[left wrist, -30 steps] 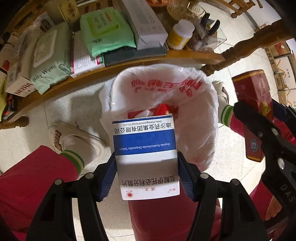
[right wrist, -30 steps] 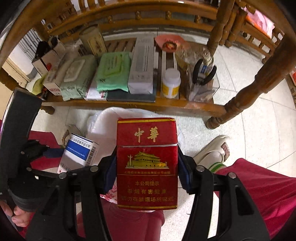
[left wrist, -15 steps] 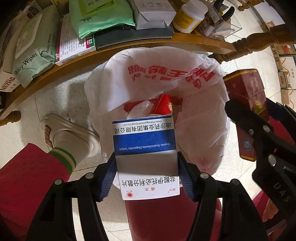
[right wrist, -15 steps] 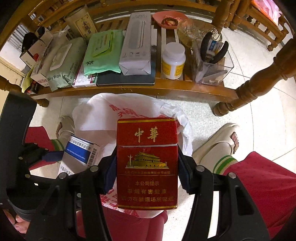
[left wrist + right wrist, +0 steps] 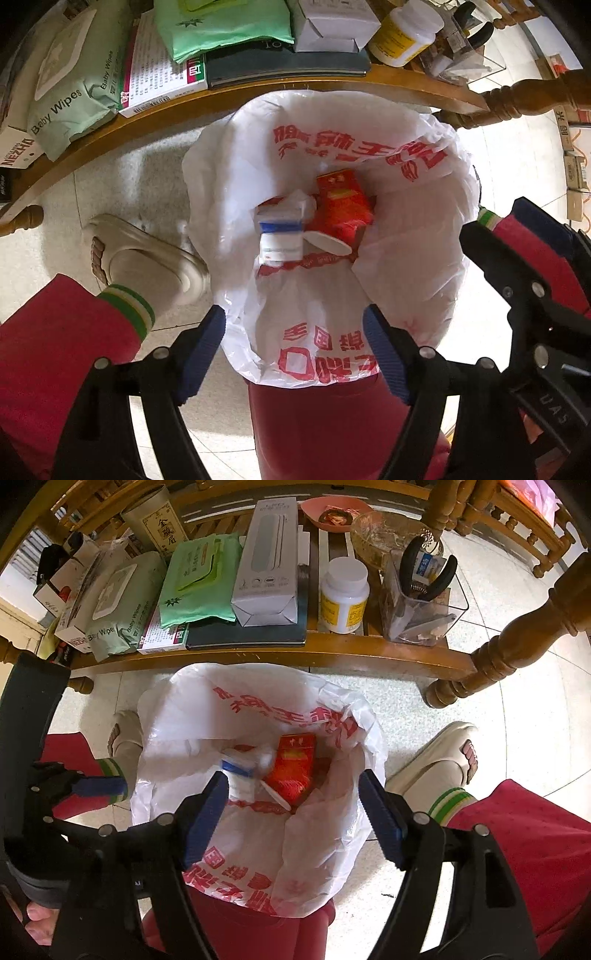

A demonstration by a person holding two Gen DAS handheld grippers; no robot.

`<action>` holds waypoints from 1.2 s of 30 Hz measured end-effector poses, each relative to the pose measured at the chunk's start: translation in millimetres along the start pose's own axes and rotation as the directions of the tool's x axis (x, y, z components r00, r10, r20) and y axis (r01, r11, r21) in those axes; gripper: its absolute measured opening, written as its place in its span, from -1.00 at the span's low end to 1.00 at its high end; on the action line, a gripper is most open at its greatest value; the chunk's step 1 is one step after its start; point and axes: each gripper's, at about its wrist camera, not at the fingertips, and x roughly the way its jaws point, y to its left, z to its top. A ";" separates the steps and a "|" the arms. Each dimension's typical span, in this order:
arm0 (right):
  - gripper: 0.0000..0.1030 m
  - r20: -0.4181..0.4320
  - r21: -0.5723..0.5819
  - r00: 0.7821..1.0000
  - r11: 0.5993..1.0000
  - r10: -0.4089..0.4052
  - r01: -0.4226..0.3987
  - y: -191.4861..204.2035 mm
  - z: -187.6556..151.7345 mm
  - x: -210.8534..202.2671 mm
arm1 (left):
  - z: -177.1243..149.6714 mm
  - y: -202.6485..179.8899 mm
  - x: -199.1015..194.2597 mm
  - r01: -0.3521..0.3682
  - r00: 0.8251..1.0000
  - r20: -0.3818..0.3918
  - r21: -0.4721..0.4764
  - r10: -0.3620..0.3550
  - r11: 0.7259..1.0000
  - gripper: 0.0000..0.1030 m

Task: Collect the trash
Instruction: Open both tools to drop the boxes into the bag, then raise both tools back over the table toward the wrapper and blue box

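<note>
A white plastic bag with red print [image 5: 406,258] lines a red bin on the floor; it also shows in the right wrist view [image 5: 325,849]. Inside lie a blue and white medicine box [image 5: 279,240] [image 5: 240,771] and a red cigarette pack [image 5: 341,206] [image 5: 293,768]. My left gripper [image 5: 295,354] is open and empty just above the bag's near rim. My right gripper [image 5: 293,812] is open and empty above the same bag; it shows at the right of the left wrist view [image 5: 517,280].
A low wooden shelf [image 5: 258,657] behind the bin holds wipe packs [image 5: 199,579], a white carton [image 5: 267,565], a pill bottle [image 5: 343,598] and a clear holder with pliers [image 5: 424,598]. A turned table leg [image 5: 517,635] stands right. The person's slippered feet [image 5: 147,258] [image 5: 439,760] flank the bin.
Both grippers have opened. The medicine box and the cigarette pack have dropped out of them into the bag. Both cameras have tilted further down over the bin.
</note>
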 end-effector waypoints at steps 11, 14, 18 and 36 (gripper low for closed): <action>0.38 0.009 0.001 1.000 1.000 0.000 0.000 1.6 -0.2 -4.4 | -0.1 -6.0 -5.2 -0.011 1.000 0.016 0.013 0.010 1.000 0.47; 0.38 0.027 -0.003 1.000 1.000 0.000 0.000 3.0 0.2 -11.7 | -2.6 -7.3 -12.2 -0.020 0.999 0.031 0.016 0.019 1.000 0.47; 0.39 0.055 -0.006 0.998 1.000 0.017 -0.017 3.1 -3.3 -32.1 | -13.7 -9.4 -30.8 -0.034 0.997 0.066 0.025 0.033 0.999 0.47; 0.87 0.464 -0.288 0.873 0.957 0.151 -0.012 1.5 9.7 -293.3 | -90.0 1.6 -332.3 -0.199 0.791 0.607 0.140 0.075 0.970 0.81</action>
